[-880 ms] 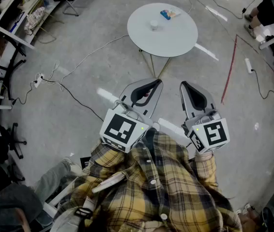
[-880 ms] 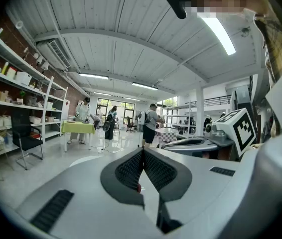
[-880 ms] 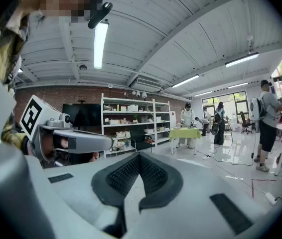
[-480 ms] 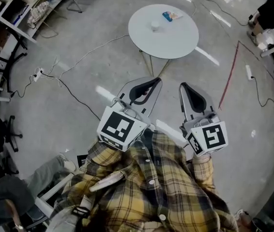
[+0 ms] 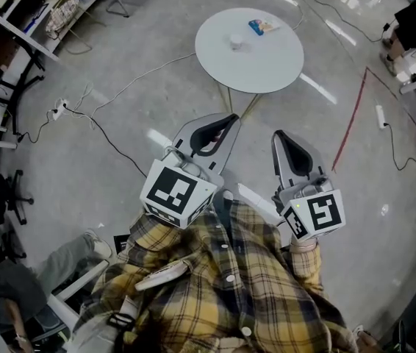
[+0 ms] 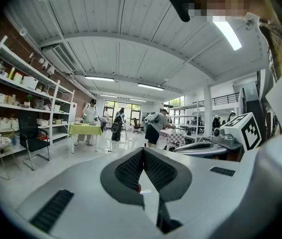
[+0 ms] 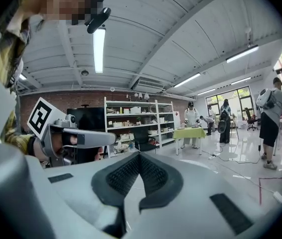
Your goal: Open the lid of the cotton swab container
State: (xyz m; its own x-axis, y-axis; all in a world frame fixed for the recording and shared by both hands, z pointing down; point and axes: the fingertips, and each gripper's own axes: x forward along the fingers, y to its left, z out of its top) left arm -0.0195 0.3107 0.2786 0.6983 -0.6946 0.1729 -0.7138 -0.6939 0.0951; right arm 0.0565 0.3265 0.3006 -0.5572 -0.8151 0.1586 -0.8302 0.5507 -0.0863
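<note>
A small white round container (image 5: 235, 41) stands on a round white table (image 5: 267, 65) at the top of the head view, with a blue packet (image 5: 262, 26) beyond it. It is too small to make out its lid. Both grippers hang over the grey floor, well short of the table and close to the person's checked shirt. My left gripper (image 5: 232, 117) is shut with nothing between its pads (image 6: 131, 168). My right gripper (image 5: 276, 134) is shut and empty too, its ribbed pads (image 7: 153, 172) touching. Neither gripper view shows the table.
Cables and a power strip (image 5: 59, 109) lie on the floor to the left. Shelving (image 5: 17, 13) lines the left side. A red line (image 5: 349, 116) runs across the floor on the right. Several people and a green-covered table (image 6: 85, 129) are far off in the hall.
My left gripper has edged slightly up and left in the head view. The right gripper has barely moved. Both stay shut, and the table sits in nearly the same place.
</note>
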